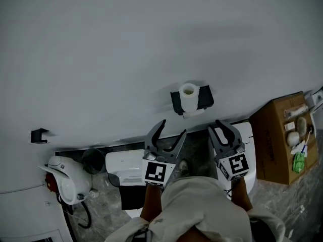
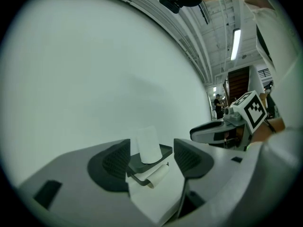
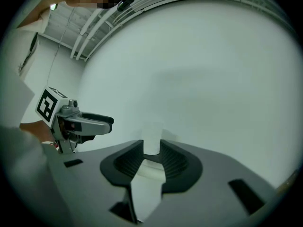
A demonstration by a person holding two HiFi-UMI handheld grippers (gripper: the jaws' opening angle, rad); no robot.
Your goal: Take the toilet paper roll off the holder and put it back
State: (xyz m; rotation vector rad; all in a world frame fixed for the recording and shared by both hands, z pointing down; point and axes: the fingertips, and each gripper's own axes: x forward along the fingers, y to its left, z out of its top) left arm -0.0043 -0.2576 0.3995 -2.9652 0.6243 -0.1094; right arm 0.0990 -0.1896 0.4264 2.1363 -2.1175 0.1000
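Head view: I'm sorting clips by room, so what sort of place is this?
Probably a toilet corner set up in a larger hall: a wall holder carries a toilet paper roll, and the left gripper view shows a high ceiling with a strip light.

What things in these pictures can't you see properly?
- Lower roll: in the head view it is mostly hidden under the holder and the upright toilet paper roll.
- Holder, right gripper view: nearly all of it sits behind the jaws of the right gripper.
- Things in the cardboard box: in the head view they are too small to name, and the right edge cuts some off.
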